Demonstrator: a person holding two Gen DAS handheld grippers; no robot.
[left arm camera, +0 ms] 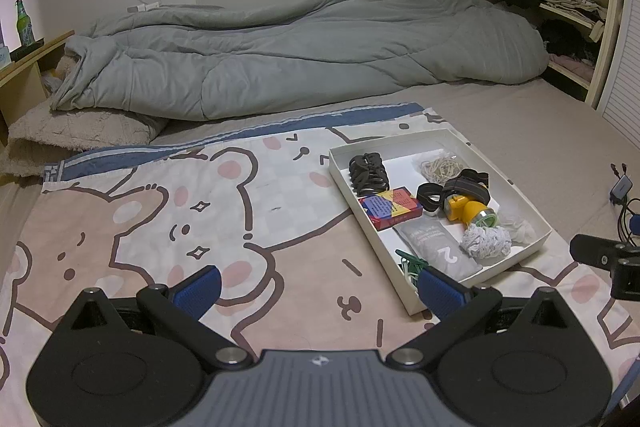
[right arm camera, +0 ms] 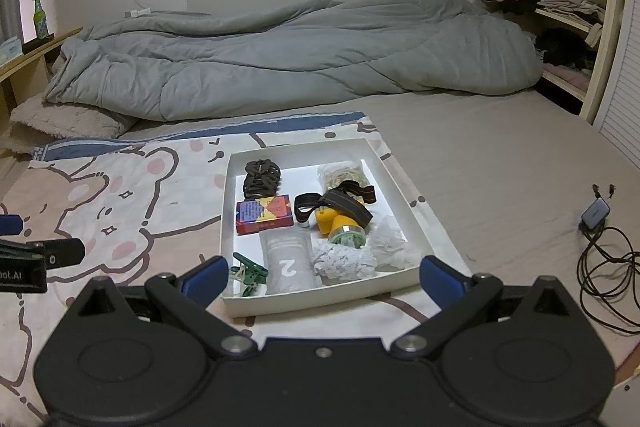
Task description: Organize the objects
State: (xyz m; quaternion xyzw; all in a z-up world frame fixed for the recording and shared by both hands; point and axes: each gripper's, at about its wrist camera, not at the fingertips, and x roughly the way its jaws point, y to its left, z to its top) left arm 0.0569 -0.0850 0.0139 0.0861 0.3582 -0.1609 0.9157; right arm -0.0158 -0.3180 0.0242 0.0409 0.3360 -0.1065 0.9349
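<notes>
A shallow white box is lying on the bear-print blanket on the bed, and the small things of the task are all collected inside it. The right gripper is held just before the near wall of the box, with its jaws spread wide and nothing between them. The left gripper is held over the blanket, to the left of the box, also with wide and empty jaws.

Inside the box, different handling can be expected. The yellow headlamp is judged to be the heaviest piece; its body is hard and rounded, so it may slip, and its black elastic strap is probably the safer place to be taken. The red card box is stiff with flat sides and should be gripped across its short width. The grey pouch, marked with a 2, looks soft and is likely to sag if it is lifted at one end. The crumpled paper is very light and will give under pressure. The green clips in the near left corner are small and rigid. The black hair ties and the pale rubber bands at the far side are loose bundles, and it is possible that only some of them would be caught.
</notes>
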